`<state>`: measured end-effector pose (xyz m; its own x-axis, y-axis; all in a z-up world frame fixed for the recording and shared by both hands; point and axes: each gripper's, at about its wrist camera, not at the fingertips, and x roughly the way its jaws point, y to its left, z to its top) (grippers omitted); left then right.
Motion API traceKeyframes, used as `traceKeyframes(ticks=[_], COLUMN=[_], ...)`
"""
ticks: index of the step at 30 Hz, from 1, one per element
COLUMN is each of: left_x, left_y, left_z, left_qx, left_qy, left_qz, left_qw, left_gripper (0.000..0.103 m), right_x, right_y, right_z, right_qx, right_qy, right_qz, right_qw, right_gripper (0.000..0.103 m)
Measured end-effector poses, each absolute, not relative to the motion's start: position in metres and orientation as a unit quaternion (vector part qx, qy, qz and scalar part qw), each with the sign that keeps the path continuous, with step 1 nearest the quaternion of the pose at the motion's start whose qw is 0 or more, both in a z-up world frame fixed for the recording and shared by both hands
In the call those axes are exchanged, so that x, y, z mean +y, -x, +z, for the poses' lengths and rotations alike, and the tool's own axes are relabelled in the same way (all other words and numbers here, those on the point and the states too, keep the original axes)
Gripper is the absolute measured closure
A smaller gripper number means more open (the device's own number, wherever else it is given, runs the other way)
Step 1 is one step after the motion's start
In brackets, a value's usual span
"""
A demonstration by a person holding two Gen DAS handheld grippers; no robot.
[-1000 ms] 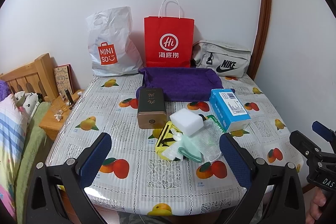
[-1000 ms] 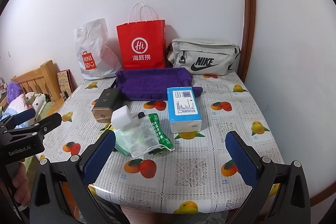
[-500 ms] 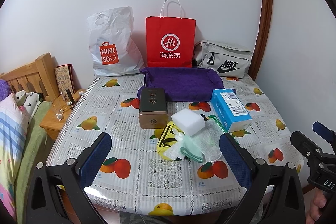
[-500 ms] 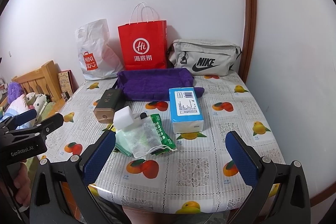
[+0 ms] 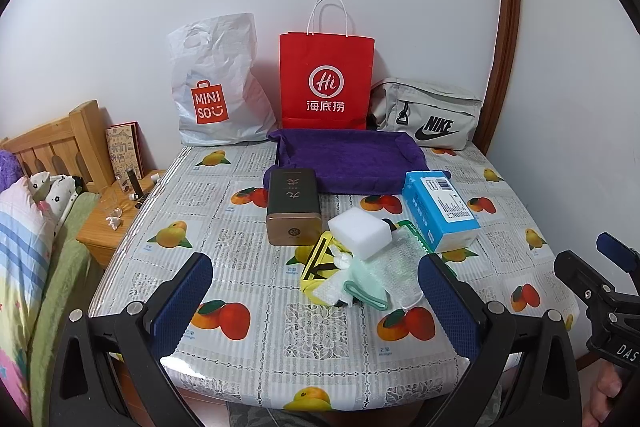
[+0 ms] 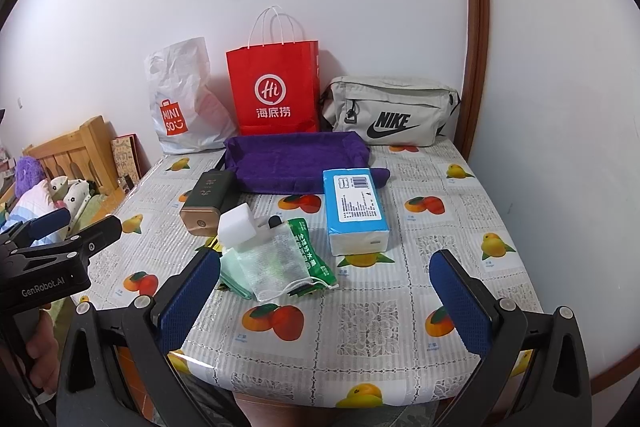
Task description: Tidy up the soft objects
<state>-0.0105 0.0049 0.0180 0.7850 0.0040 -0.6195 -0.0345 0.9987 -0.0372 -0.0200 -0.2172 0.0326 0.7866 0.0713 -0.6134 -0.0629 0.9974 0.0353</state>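
Observation:
A purple cloth tray [image 5: 348, 157] [image 6: 296, 163] lies at the back of the table. In front of it sit a blue tissue pack [image 5: 440, 209] [image 6: 354, 209], a white sponge block [image 5: 360, 231] [image 6: 237, 227], a white face mask [image 6: 276, 263] over a green packet [image 6: 314, 255], and a yellow pouch [image 5: 320, 261]. My left gripper [image 5: 314, 301] hovers open over the table's front edge, short of the pile. My right gripper [image 6: 326, 293] is open too, empty, near the front edge; its left finger overlaps the mask's green cloth.
A dark green and gold tin [image 5: 294, 205] lies left of the sponge. A Miniso bag [image 5: 212, 87], a red paper bag [image 5: 325, 83] and a grey Nike bag [image 5: 428, 115] stand against the wall. A bed and wooden nightstand [image 5: 116, 223] are at the left.
Both views have shifted slightly; objects sit a little lower and right in the frames. Nothing on the table moved, and both grippers stayed open.

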Motion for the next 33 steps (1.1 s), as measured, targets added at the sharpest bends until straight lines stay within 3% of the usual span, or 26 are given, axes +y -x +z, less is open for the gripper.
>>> traceKeyframes(ticks=[33], left_x=[0.017], left_y=[0.000], left_z=[0.019], left_qx=[0.335], left_qy=[0.031], left_qz=[0.016], left_qw=[0.942], left_gripper=[0.000], right_x=[-0.216], right_y=[0.016], right_z=[0.029], right_qx=[0.322], right_qy=[-0.003], right_qz=[0.050], right_qw=[0.946], right_gripper=[0.000])
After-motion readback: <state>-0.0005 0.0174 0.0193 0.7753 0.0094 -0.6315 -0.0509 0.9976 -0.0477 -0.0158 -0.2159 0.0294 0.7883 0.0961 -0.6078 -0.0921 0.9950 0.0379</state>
